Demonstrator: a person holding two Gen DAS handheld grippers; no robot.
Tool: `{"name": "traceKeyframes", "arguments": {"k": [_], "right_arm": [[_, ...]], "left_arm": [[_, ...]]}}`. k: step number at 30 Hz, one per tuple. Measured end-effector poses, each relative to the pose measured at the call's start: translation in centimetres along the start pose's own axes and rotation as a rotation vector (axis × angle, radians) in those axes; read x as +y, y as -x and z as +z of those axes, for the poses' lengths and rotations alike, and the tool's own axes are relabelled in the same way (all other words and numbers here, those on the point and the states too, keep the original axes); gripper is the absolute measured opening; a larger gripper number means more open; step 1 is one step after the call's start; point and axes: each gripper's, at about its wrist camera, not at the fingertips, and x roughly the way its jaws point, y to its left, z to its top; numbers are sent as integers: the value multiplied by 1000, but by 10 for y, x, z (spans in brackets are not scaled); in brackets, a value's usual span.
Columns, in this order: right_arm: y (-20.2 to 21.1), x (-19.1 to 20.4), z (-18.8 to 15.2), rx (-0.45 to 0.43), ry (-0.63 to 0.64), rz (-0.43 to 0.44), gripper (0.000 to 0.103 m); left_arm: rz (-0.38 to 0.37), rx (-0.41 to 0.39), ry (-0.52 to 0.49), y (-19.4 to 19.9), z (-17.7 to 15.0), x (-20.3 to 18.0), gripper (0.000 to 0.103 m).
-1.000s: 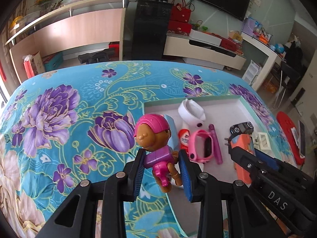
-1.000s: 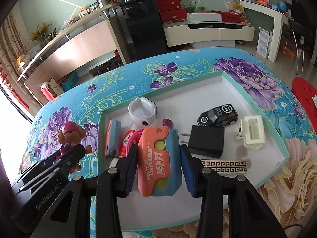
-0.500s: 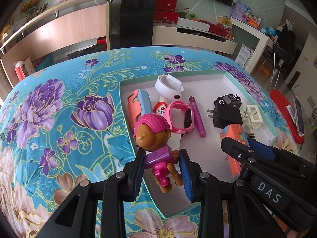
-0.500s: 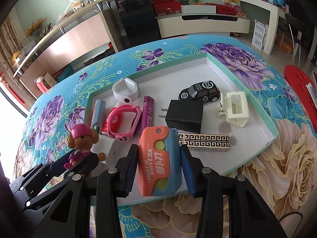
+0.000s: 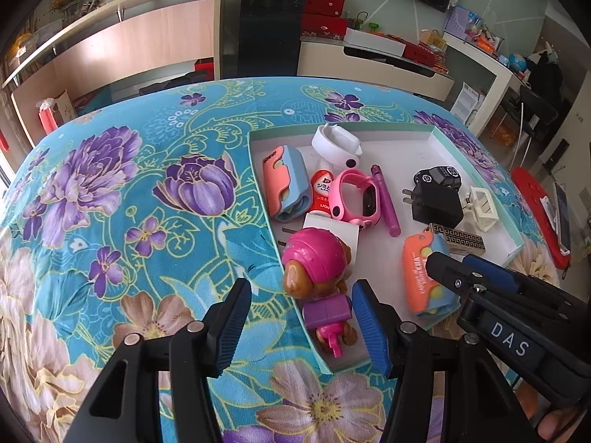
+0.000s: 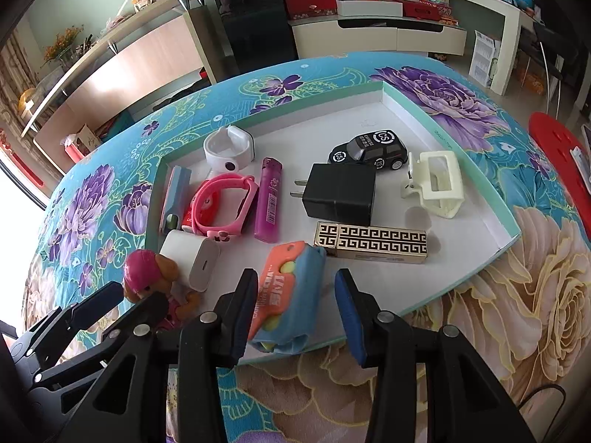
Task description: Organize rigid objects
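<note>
A shallow white tray with a teal rim [image 5: 476,162] [image 6: 443,125] lies on the flowered cloth. My left gripper [image 5: 303,326] is open; the pink-capped toy dog [image 5: 317,269] lies between its fingers at the tray's near left corner, also seen in the right wrist view [image 6: 147,277]. My right gripper [image 6: 295,313] is open around the orange-and-blue carrot knife [image 6: 288,295] [image 5: 421,273], which rests on the tray's near edge.
The tray also holds a black charger [image 6: 340,193], toy car [image 6: 369,149], white clip [image 6: 436,181], gold patterned box [image 6: 373,245], purple lighter [image 6: 269,199], pink watch [image 6: 221,203], white charger [image 6: 192,262] and white band [image 6: 229,147].
Both grippers have opened. The toy dog and the carrot knife have gone from being held to lying in the tray near its front edge.
</note>
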Motion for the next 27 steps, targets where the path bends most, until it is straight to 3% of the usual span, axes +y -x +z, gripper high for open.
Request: {"name": "traceKeyframes", "arguments": {"k": [4, 13, 21, 27], "right_arm": [[5, 3, -5, -1, 19, -6, 46], [17, 13, -16, -13, 68, -18, 61], [24, 21, -27, -17, 109, -31, 75], [27, 28, -38, -11, 131, -42, 75]], "left_arm": [[17, -3, 15, 8, -6, 6, 71], [42, -20, 54, 26, -19, 21, 72], [114, -7, 92, 31, -32, 39, 73], [166, 7, 151, 32, -46, 55, 89]]}}
